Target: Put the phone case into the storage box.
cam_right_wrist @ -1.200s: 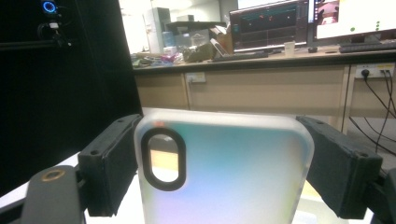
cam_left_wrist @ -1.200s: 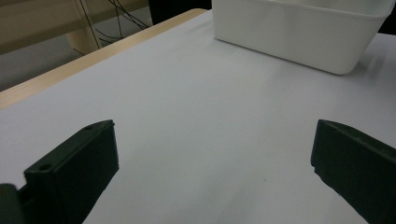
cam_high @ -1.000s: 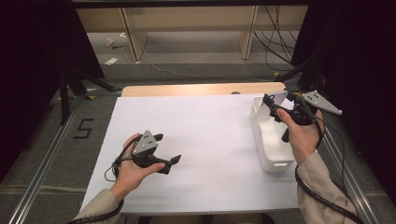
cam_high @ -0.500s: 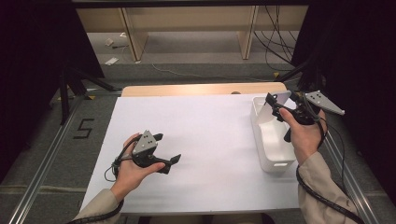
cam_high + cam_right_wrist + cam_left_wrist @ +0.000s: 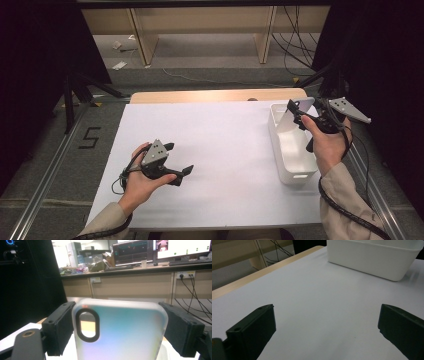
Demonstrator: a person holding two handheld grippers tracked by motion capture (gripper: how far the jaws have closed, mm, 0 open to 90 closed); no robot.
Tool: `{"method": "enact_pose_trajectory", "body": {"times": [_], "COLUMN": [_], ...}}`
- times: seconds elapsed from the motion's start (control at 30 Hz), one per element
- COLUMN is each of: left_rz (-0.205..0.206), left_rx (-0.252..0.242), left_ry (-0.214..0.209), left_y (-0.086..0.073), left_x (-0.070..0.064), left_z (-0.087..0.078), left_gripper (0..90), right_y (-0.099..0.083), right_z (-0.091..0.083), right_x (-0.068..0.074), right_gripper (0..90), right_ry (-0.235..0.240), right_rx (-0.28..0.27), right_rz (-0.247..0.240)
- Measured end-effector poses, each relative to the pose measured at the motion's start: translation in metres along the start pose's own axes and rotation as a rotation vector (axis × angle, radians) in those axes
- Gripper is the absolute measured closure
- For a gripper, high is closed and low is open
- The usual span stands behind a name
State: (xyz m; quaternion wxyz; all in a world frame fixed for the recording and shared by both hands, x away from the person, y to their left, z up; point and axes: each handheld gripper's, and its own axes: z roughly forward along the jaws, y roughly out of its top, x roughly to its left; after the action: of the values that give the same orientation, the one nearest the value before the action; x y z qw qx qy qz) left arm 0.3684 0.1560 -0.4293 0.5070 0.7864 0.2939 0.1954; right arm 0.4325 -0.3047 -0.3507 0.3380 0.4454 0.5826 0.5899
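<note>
My right gripper [image 5: 304, 111] hovers above the far end of a white bin [image 5: 287, 150] at the table's right side. It is shut on a translucent phone case [image 5: 120, 332] with an oval camera cutout, which stands upright between the two black jaws of that gripper [image 5: 117, 307]. The case [image 5: 301, 106] shows as a pale plate in the high view. My left gripper [image 5: 180, 158] rests low on the white table near the front left. It is open, and between its jaws there is only bare table in the left gripper view [image 5: 324, 322].
The white bin [image 5: 372, 260] looks empty inside. A wooden strip [image 5: 215, 95] runs along the table's far edge. Metal rails [image 5: 45, 185] flank the table on both sides. Wooden furniture legs and cables stand on the floor beyond.
My right hand has drifted slightly right and up with the phone case still gripped. The left hand and its gripper have stayed in place.
</note>
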Motion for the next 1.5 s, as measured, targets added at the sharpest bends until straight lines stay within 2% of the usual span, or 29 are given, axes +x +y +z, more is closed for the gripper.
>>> {"method": "enact_pose_trajectory", "body": {"times": [0.9,1.5], "left_rz": [0.002,0.001], "left_rx": [-0.002,-0.003], "left_ry": [-0.001,-0.001], "left_y": [0.0003,0.0003], "left_x": [0.0000,0.0004], "left_z": [-0.0001,-0.0001], "left_gripper": [0.8,0.8], "right_y": [-0.0037,-0.0065], "right_z": [0.0002,0.0028], "right_x": [-0.0072,-0.0089], "right_gripper": [18.3,18.3], "right_ry": [-0.052,-0.064], "right_rx": [0.024,0.042], "right_rz": [-0.019,-0.030]}}
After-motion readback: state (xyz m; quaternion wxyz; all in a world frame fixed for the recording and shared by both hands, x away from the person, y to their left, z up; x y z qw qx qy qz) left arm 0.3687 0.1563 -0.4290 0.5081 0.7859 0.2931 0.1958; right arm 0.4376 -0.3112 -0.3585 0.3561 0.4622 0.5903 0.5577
